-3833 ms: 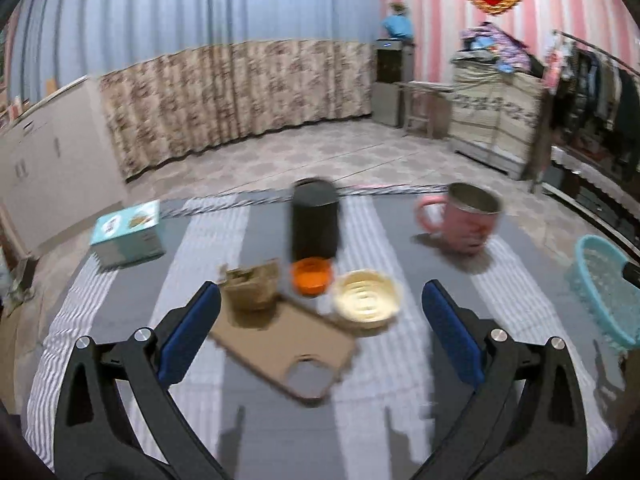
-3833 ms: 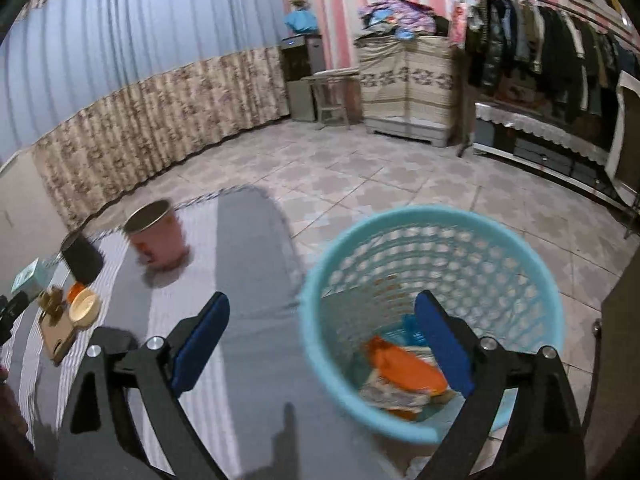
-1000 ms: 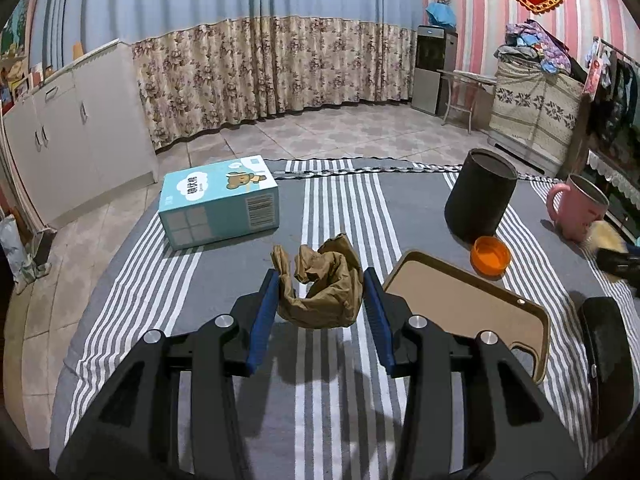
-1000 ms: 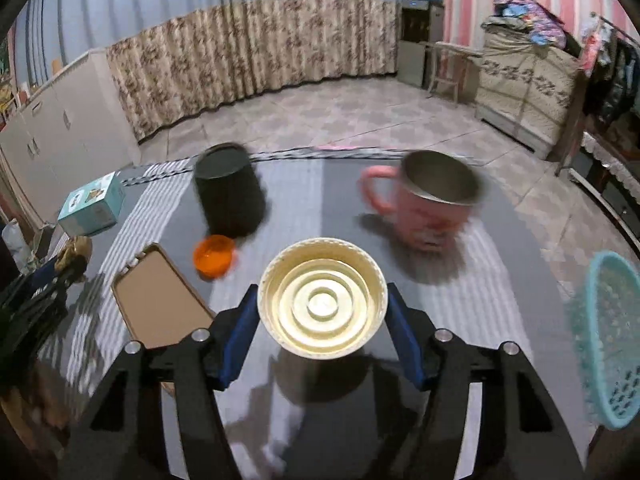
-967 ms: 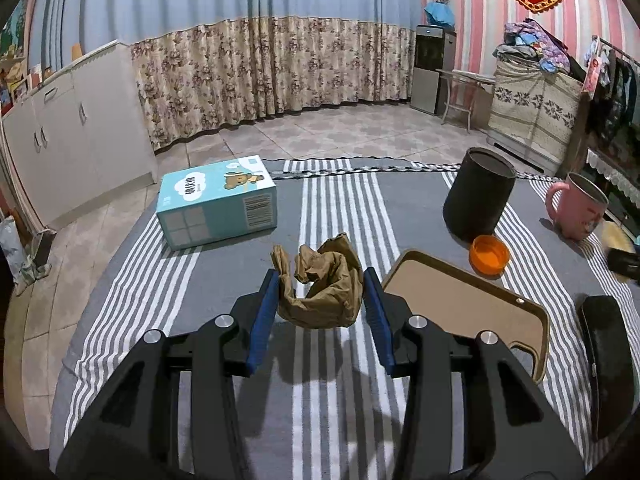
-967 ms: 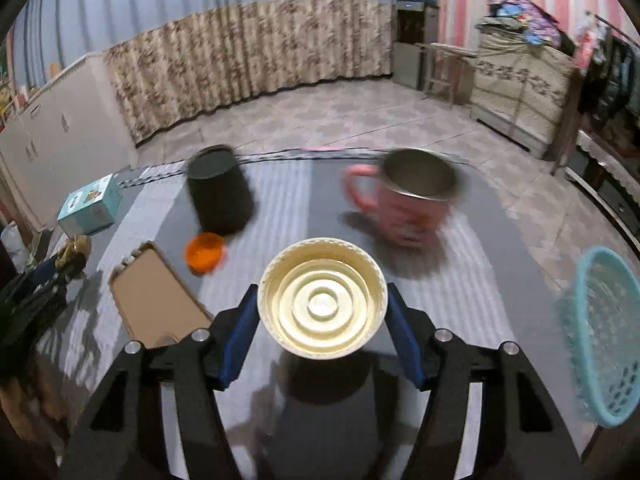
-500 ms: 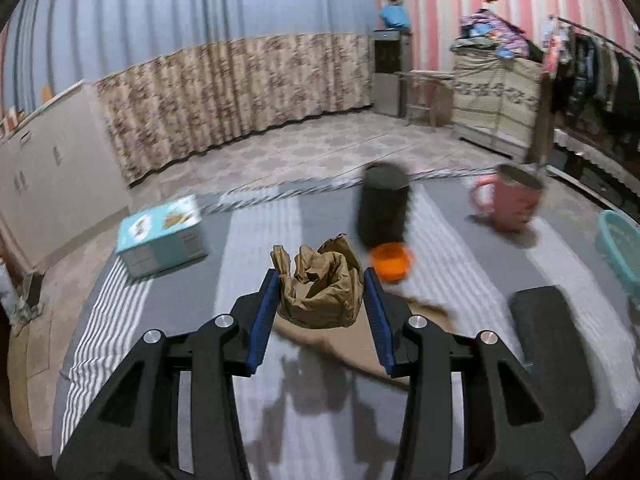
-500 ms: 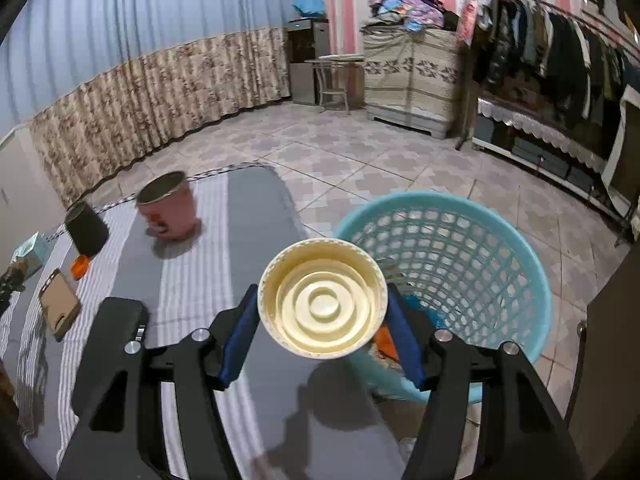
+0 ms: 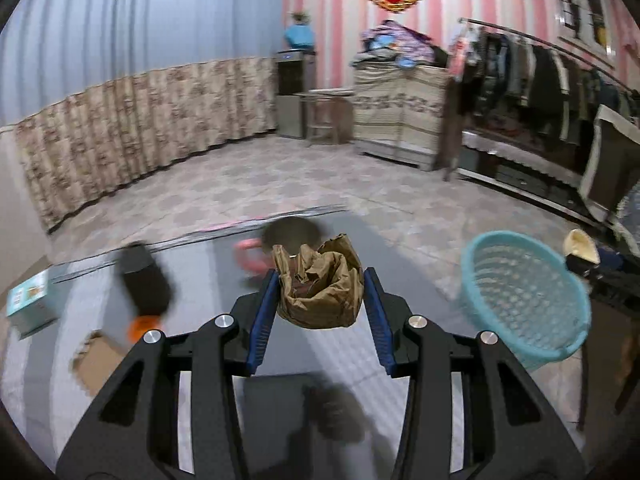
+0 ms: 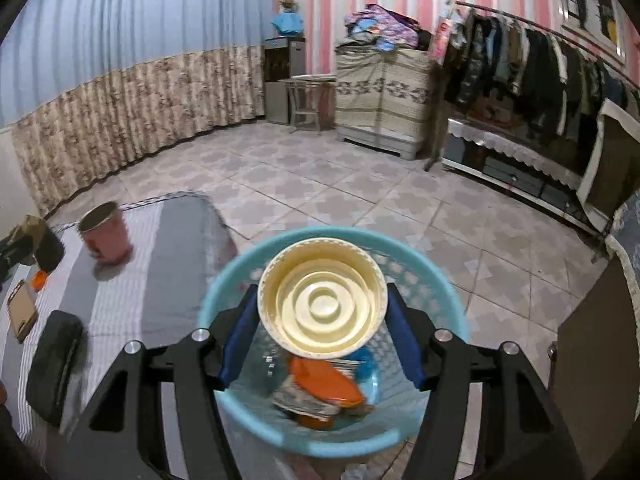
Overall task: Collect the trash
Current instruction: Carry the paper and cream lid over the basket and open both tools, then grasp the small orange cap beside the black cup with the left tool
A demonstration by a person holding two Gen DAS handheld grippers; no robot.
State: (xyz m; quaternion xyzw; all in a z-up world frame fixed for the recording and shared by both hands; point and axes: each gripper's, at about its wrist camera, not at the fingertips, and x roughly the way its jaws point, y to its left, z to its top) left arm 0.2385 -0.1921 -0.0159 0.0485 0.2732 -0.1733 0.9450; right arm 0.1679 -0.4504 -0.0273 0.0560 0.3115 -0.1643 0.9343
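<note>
My left gripper (image 9: 319,306) is shut on a crumpled brown paper bag (image 9: 320,286) and holds it in the air above the striped table. The teal trash basket (image 9: 524,300) stands to its right, past the table's end. My right gripper (image 10: 322,326) is shut on a cream paper bowl (image 10: 322,304) and holds it right over the mouth of the teal basket (image 10: 224,392), which holds orange and other trash (image 10: 320,388). The bowl in the right gripper also shows at the far right of the left wrist view (image 9: 580,246).
On the table are a pink mug (image 10: 106,234), a black cylinder (image 9: 144,284), an orange lid (image 9: 142,328), a brown board (image 10: 22,310), a black case (image 10: 54,364) and a teal box (image 9: 28,300). Tiled floor, a cabinet and a clothes rack lie beyond.
Both grippers swung right toward the basket. The right gripper brought the bowl from above the table to over the basket's mouth. The left gripper carried the paper bag toward the table's right end.
</note>
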